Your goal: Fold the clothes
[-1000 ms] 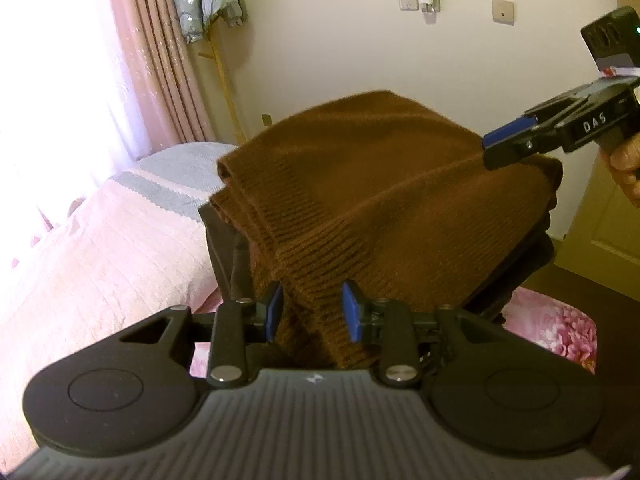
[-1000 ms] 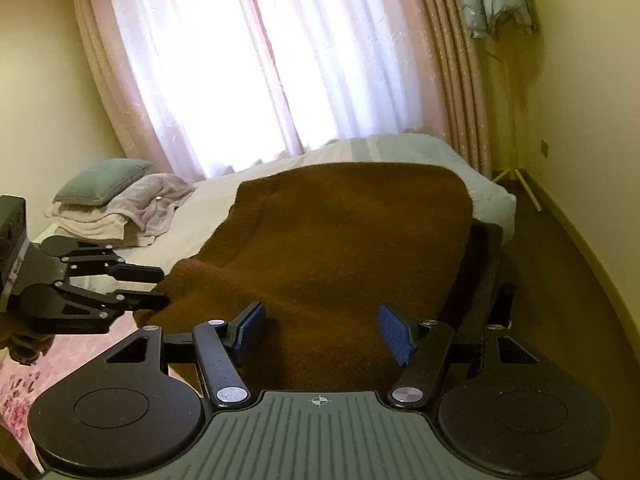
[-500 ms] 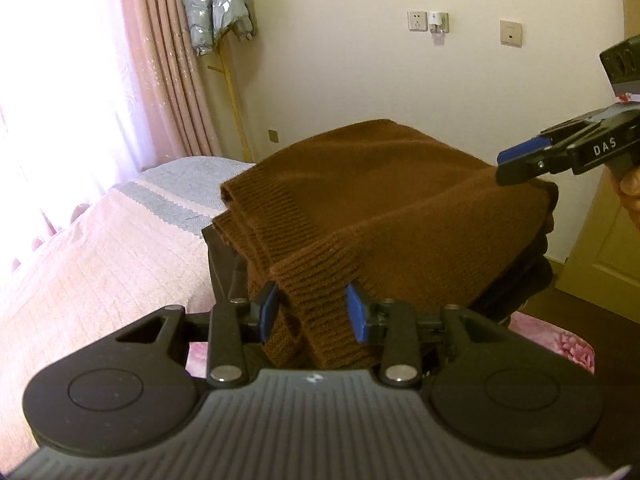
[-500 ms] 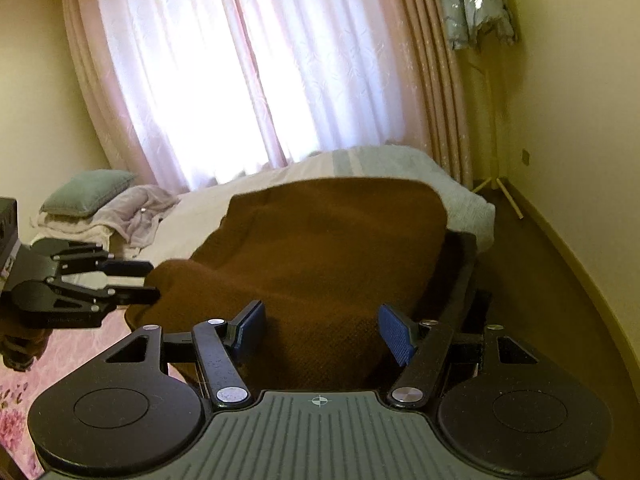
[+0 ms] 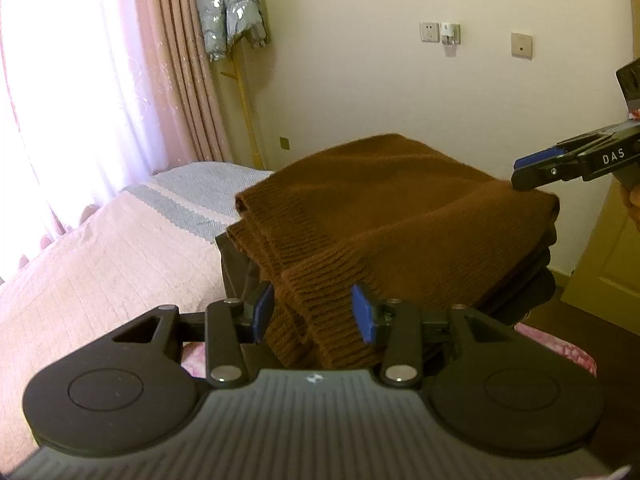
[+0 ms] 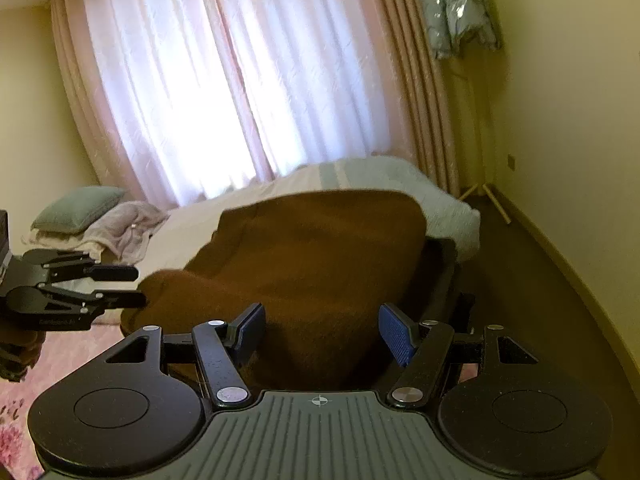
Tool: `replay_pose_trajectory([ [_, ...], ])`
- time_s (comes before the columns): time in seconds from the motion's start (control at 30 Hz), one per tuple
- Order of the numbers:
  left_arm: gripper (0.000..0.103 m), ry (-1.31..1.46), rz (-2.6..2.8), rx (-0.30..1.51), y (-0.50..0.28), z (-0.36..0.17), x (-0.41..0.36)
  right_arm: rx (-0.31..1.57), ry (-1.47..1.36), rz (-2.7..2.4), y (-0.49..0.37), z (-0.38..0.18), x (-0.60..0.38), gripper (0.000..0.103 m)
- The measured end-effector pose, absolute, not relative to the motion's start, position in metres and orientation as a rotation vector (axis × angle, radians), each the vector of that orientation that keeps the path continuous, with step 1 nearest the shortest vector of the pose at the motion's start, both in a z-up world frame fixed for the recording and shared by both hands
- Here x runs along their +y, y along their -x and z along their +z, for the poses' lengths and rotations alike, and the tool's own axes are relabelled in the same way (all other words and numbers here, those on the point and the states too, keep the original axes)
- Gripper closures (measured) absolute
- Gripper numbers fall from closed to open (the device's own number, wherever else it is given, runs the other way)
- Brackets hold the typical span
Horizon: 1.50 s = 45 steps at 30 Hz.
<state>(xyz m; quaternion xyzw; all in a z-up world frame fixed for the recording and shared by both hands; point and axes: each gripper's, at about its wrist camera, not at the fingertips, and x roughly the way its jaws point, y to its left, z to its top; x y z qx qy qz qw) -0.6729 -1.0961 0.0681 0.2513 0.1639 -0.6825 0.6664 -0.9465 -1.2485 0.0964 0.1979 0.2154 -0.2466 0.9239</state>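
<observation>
A folded brown knitted sweater lies on top of a dark pile. What the pile rests on I cannot tell. My left gripper is at the near ribbed hem and its jaws are opening. The hem hangs loosely between the blue pads. In the right wrist view the same sweater lies in front of my right gripper, which is open wide with nothing pressed. The left gripper shows at the sweater's left edge. The right gripper hovers at the far right corner.
A bed with a pink quilt and a grey blanket end stands behind. A pillow and folded clothes lie at its head. A coat stand with a silver jacket stands by the curtains, and a yellow door is at the right.
The left jaws have widened around the ribbed hem, which now hangs loose. The right gripper has drawn back a little, and the sweater sits lower in its view.
</observation>
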Motion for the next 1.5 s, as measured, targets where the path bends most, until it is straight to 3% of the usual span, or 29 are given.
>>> replay_pose_trajectory([
  [0.2, 0.06, -0.532, -1.513, 0.352, 0.675, 0.076, -1.087, 0.332, -0.42, -0.584, 0.966, 0.101, -1.241, 0.037],
  [0.3, 0.048, -0.5, -1.482, 0.346, 0.675, 0.078, -1.076, 0.277, -0.449, -0.674, 0.982, 0.097, -1.232, 0.037],
  [0.33, 0.039, -0.487, -1.469, 0.348, 0.675, 0.078, -1.071, 0.263, -0.456, -0.716, 0.988, 0.095, -1.228, 0.035],
  [0.37, 0.035, -0.474, -1.457, 0.353, 0.674, 0.078, -1.067, 0.25, -0.462, -0.759, 0.993, 0.093, -1.225, 0.006],
  [0.4, 0.033, -0.465, -1.444, 0.36, 0.673, 0.077, -1.062, 0.241, -0.468, -0.779, 0.997, 0.091, -1.222, 0.0],
  [0.63, 0.018, -0.444, -1.339, 0.422, 0.676, 0.063, -1.027, 0.217, -0.515, -0.848, 1.022, 0.077, -1.203, 0.0],
  [0.9, 0.009, -0.458, -1.244, 0.635, 0.695, 0.026, -1.001, 0.358, -0.621, -0.867, 1.026, 0.045, -1.174, 0.0],
  [0.97, 0.002, -0.462, -1.256, 0.686, 0.7, 0.02, -0.997, 0.385, -0.635, -0.875, 1.027, 0.041, -1.161, 0.0],
  [1.17, 0.001, -0.467, -1.32, 0.73, 0.712, 0.018, -0.979, 0.387, -0.604, -0.939, 1.026, 0.048, -1.107, 0.0],
  [1.5, 0.002, -0.514, -1.303, 0.645, 0.722, 0.033, -0.921, 0.458, -0.498, -0.964, 0.993, 0.065, -0.995, 0.0],
])
